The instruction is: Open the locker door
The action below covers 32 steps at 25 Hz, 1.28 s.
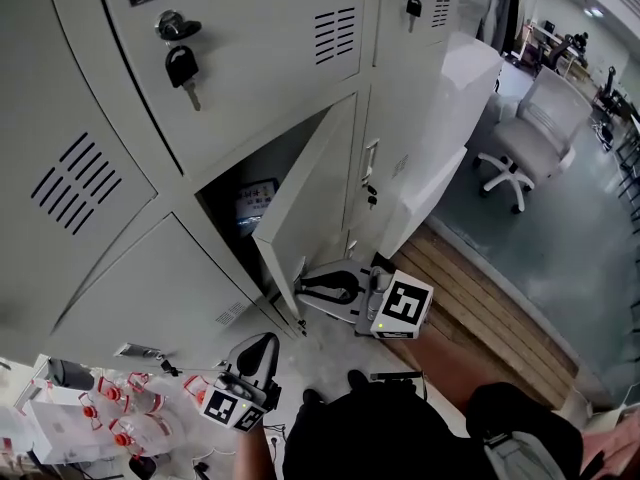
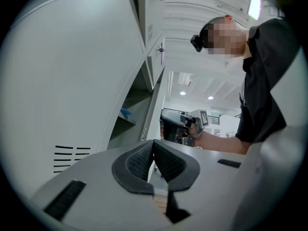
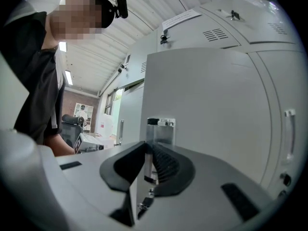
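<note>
Got the door [image 1: 312, 183] at frame centre swung roughly halfway out. Opening the jaws of the right gripper [image 1: 320, 286], door edge between them. Holding the left gripper [image 1: 256, 352] clenched, empty, lower left. Mostly done, judging by the gap; left only to release or swing wider.

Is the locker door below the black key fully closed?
No, the locker door stands swung out, and the dark inside of the locker shows behind it.
</note>
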{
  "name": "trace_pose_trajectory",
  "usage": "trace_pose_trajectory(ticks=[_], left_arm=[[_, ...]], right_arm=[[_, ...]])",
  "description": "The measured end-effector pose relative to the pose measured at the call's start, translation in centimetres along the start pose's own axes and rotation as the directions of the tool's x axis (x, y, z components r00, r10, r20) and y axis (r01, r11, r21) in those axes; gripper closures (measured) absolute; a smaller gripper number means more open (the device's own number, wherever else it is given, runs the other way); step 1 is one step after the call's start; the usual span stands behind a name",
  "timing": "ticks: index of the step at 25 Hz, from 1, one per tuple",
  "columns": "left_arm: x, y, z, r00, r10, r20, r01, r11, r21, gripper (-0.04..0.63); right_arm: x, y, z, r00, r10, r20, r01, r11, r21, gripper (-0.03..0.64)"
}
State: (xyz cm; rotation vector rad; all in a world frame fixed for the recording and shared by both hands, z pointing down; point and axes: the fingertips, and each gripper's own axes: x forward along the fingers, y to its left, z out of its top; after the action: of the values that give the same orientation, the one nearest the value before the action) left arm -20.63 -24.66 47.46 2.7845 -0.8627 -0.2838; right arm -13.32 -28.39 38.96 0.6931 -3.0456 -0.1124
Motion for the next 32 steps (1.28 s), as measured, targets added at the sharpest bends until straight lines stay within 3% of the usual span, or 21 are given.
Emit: trace_pose_trajectory(ticks=[14, 24, 32], left_arm=[[2.5, -2.1, 0.8, 0.998, -0.057, -0.014, 0.057, 0.998, 0.032, 0.58], [4.7, -4.2, 1.0, 0.994, -0.104, -0.018, 0.104, 0.994, 0.032, 0.58], [5.5, -5.7, 0.8, 0.998, -0.068, -0.012, 0.069, 0.997, 0.042, 0.58]], right_arm=[[-4.6, 0.9, -0.1, 0.999, 0.039, 0.025, -0.038, 0.999, -0.022, 0.558], [-7.6, 1.0, -0.2, 0.986, 0.155, 0.056, -0.155, 0.988, -0.013, 0.558], [-9.3, 1.0, 0.0, 0.97, 0.229, 0.078, -0.229, 0.973, -0.014, 0.558]])
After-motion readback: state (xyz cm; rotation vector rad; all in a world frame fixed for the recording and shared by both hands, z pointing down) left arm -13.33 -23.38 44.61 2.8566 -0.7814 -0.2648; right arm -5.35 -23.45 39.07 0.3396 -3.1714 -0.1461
